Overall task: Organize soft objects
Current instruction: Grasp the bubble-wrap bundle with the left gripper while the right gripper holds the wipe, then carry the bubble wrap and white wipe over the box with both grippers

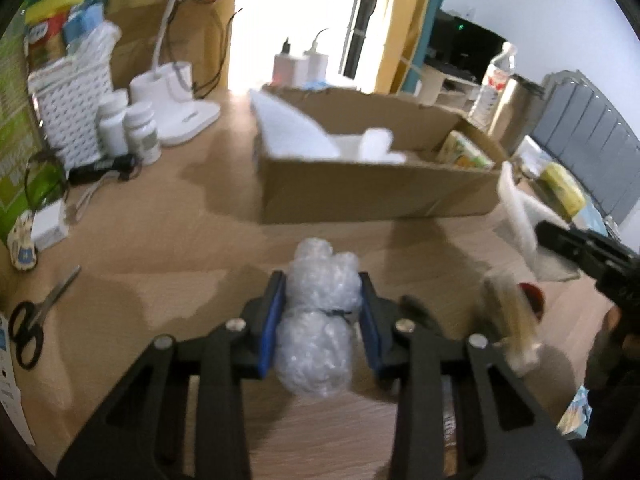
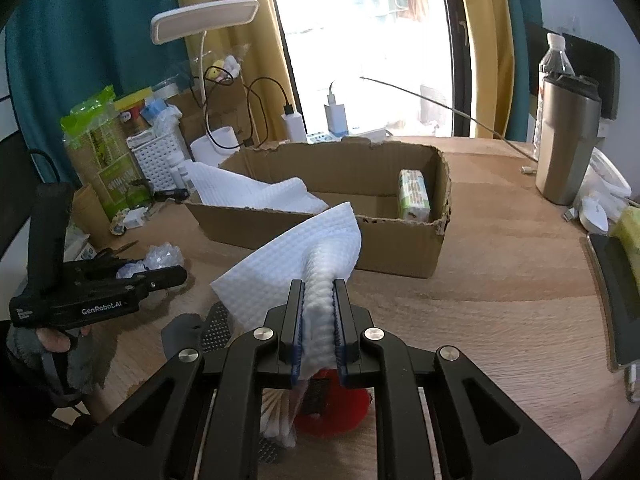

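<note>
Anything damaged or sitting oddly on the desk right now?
The cardboard box has ragged, torn edges along its rim and near right corner, and a white cloth spills over its left wall rather than lying inside. Nothing looks spilled.

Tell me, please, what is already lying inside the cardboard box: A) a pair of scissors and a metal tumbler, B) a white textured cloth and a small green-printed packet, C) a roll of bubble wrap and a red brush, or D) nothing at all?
B: the cardboard box holds a white textured cloth at one end and a green-printed packet at the other.
</note>
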`<state>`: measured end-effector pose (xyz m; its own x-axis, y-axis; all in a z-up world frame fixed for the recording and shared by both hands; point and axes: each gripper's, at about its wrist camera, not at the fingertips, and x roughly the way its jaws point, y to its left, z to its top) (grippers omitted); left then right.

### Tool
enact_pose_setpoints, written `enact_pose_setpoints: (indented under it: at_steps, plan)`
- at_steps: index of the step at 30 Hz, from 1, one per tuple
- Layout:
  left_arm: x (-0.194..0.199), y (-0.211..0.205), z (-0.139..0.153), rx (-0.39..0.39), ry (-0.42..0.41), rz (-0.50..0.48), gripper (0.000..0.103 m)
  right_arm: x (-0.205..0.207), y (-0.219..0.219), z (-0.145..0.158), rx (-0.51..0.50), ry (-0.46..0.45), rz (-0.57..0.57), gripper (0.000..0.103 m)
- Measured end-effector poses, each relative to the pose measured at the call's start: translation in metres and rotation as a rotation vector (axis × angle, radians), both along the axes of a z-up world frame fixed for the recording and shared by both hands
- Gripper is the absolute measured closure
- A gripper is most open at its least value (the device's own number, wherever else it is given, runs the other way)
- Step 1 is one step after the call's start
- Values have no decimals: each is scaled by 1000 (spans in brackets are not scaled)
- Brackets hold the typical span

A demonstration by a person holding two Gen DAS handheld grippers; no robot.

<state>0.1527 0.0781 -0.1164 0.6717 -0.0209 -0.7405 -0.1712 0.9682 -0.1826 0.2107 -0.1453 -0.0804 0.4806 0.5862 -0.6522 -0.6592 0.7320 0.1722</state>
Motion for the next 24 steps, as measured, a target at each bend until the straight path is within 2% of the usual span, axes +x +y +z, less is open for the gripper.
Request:
enact_pose_setpoints:
  at_steps: [9,15,24]
  plan:
    - [14,-25,40,17,-105,-75,67,-4,-9,10,21,-28,-6,89]
    - [18,-45,49,-26,-124,-159,67,-10,-16,18,-24,-113,-38,89]
    - [25,-62,62,-48,-164,-215,67,-5,-29,30,-7,-153,-62,89]
